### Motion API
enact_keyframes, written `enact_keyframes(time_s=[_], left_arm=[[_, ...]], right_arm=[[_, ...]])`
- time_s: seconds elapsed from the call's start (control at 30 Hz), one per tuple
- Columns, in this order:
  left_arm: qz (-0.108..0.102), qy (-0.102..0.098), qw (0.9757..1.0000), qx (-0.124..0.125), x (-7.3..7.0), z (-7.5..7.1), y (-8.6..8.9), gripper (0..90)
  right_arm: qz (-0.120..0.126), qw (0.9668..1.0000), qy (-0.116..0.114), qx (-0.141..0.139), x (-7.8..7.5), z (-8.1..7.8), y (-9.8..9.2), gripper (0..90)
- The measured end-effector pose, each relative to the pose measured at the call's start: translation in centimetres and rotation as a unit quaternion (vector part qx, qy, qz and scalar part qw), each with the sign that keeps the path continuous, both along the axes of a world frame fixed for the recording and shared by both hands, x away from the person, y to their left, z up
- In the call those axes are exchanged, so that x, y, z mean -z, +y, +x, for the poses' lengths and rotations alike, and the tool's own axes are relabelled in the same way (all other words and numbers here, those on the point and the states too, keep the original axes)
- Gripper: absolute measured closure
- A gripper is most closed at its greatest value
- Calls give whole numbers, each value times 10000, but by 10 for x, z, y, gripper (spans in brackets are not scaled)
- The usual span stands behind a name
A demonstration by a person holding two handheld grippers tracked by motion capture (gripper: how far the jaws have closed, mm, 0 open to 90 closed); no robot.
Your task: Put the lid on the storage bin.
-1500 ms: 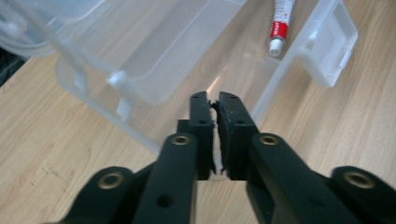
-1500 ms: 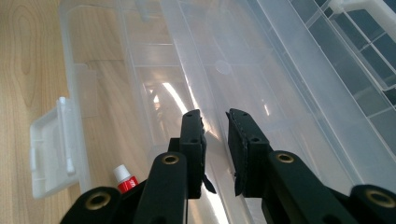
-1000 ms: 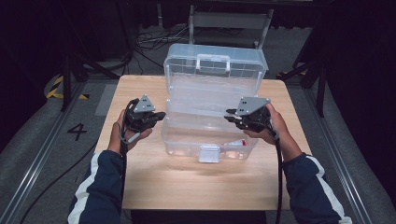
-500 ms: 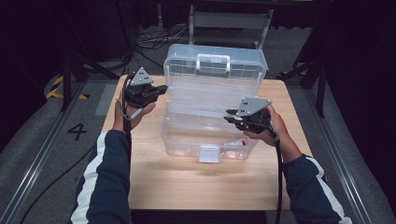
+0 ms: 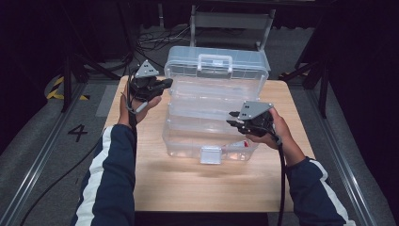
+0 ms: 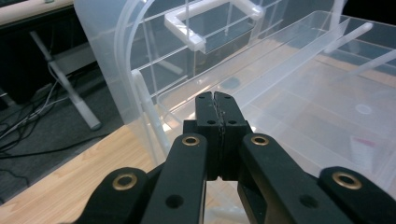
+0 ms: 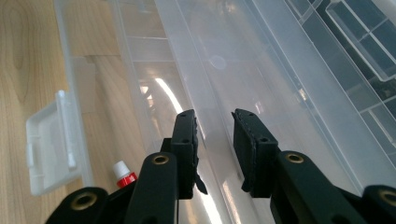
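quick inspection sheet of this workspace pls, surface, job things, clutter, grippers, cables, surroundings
surface: wooden table, bare around the box
job's things: clear plastic toolbox, lid raised, white handle on the lid, front latch hanging open; inner tray visible
clutter: small red and white item low inside the box, too small to identify
grippers: left gripper shut, empty, beside the lid's left edge; right gripper over the tray, jaws just been opening, nothing between them
cables: one trails from each gripper; more lie on the floor behind the table
surroundings: dark room, metal frame behind, floor marking 4
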State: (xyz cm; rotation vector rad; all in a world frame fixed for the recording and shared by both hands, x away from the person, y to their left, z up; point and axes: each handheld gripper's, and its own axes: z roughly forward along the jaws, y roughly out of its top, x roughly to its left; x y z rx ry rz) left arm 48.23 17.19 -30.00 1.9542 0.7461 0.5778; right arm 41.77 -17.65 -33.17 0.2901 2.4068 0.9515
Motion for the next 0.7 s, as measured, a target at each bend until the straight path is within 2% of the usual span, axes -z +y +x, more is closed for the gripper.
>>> enact_keyframes(time_s=[0.27, 0.43, 0.7], left_arm=[[-58, -12, 10000, 11, -2, -2, 5, 900], [20, -60, 10000, 72, -3, -5, 4, 900], [-44, -33, 9999, 131, 0, -11, 8, 900]], right_arm=[[48, 9999, 83, -47, 1, -4, -10, 712], [41, 10000, 35, -52, 1, -9, -11, 668], [226, 9997, 100, -29, 0, -16, -20, 631]])
